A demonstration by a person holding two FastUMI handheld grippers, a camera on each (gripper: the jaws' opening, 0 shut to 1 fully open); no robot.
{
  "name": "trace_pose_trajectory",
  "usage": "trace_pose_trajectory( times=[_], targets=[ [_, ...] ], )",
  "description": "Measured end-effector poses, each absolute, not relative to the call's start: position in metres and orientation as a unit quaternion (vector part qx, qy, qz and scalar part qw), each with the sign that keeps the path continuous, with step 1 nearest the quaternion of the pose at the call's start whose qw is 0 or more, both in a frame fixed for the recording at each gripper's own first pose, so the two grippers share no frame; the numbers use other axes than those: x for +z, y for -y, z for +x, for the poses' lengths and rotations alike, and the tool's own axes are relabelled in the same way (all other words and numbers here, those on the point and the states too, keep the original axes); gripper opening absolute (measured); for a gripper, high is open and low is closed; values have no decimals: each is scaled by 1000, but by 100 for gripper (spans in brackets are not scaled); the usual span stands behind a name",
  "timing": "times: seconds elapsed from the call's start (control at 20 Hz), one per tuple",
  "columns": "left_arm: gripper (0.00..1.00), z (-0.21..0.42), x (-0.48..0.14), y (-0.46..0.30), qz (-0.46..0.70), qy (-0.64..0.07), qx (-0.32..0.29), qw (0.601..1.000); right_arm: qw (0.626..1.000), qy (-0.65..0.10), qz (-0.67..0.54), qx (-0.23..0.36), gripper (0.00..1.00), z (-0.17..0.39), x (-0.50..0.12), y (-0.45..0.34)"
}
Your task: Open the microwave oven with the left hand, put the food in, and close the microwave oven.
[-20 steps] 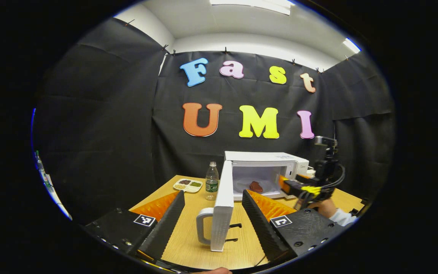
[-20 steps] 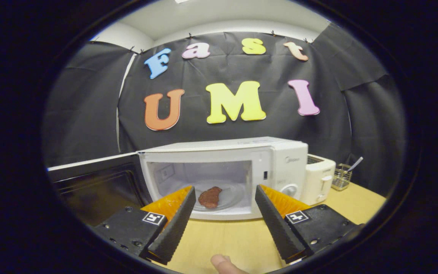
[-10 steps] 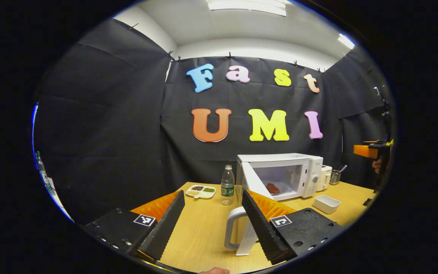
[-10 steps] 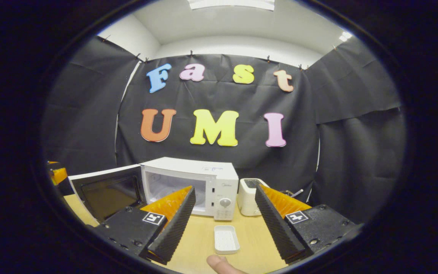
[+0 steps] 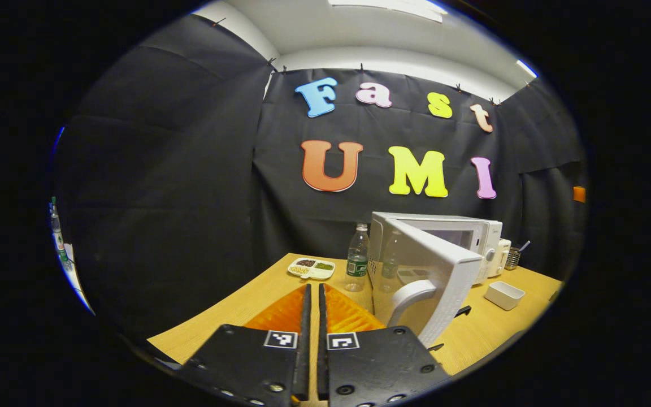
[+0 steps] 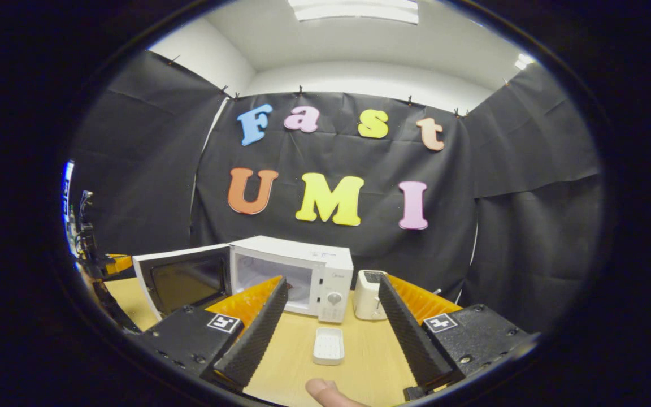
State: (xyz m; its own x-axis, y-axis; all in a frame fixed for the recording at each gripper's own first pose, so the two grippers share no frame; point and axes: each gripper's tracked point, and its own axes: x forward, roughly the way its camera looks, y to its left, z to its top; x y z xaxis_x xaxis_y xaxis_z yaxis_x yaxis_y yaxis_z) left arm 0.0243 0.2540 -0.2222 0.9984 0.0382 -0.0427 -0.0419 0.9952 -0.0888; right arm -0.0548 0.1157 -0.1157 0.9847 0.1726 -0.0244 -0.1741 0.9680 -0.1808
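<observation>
Looks like the closing step: microwave (image 6: 291, 277) door (image 5: 427, 277) sits half open, left gripper (image 5: 312, 316) pinched together on nothing, right gripper (image 6: 331, 316) spread wide and empty, food hidden now, so push the door home.

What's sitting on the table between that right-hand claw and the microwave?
In the right gripper view, a small white dish lies on the wooden table, between the right gripper and the microwave. Nothing is in it.
</observation>
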Motion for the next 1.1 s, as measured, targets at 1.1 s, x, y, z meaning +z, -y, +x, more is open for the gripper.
trace_pose_trajectory(
  times=[1.1],
  targets=[
    [0, 38, -240, -47, -40, -60, -143, 987, 995, -7, -68, 71, 100, -64, -115, -63]
  ],
)
